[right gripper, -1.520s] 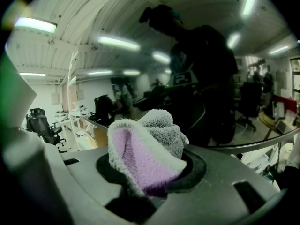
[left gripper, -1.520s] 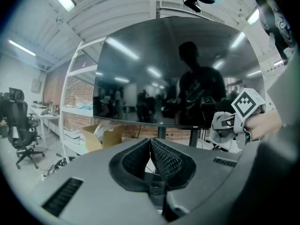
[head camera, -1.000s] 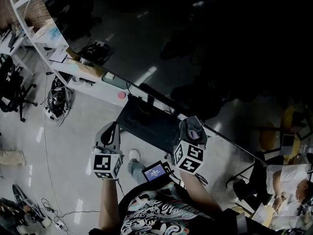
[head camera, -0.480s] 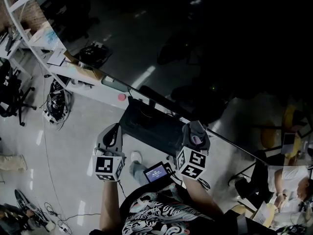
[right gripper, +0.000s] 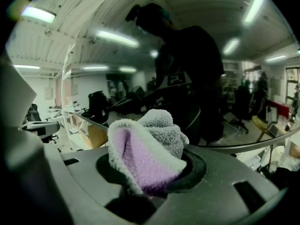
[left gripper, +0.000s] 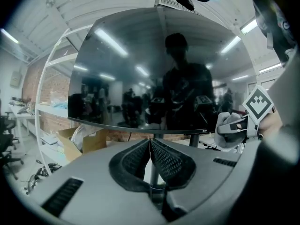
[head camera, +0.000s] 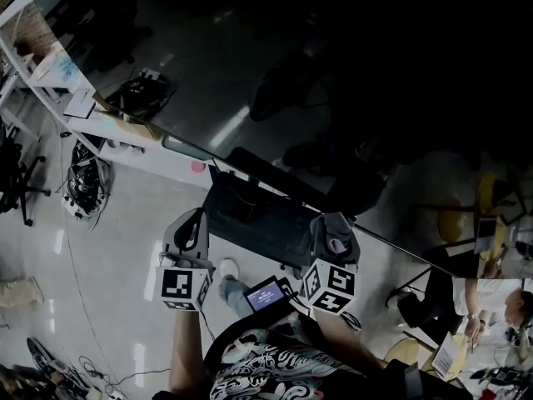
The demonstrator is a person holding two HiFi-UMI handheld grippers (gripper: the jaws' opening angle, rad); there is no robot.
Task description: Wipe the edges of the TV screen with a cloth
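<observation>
A large dark TV screen (head camera: 350, 73) fills the upper part of the head view and mirrors the room; its lower edge (head camera: 275, 177) runs diagonally just above both grippers. My right gripper (head camera: 335, 232) is shut on a grey and purple cloth (right gripper: 145, 149), held close below that lower edge. The cloth (head camera: 334, 234) bunches out of the jaws. My left gripper (head camera: 190, 227) is shut with nothing in it, pads (left gripper: 161, 159) pressed together, pointing at the screen (left gripper: 154, 74) and its stand (left gripper: 151, 172) from a short distance.
The black TV base (head camera: 258, 215) sits on the floor between the grippers. A white shelf rack (head camera: 75, 98) with boxes stands at left, cables (head camera: 83, 182) below it. A cardboard box (left gripper: 77, 142) lies under the screen. Chairs and a person (head camera: 500, 307) are at right.
Both grippers stay close to the screen's lower edge; the right one with the cloth has drifted slightly right and down. The head view has shifted a little.
</observation>
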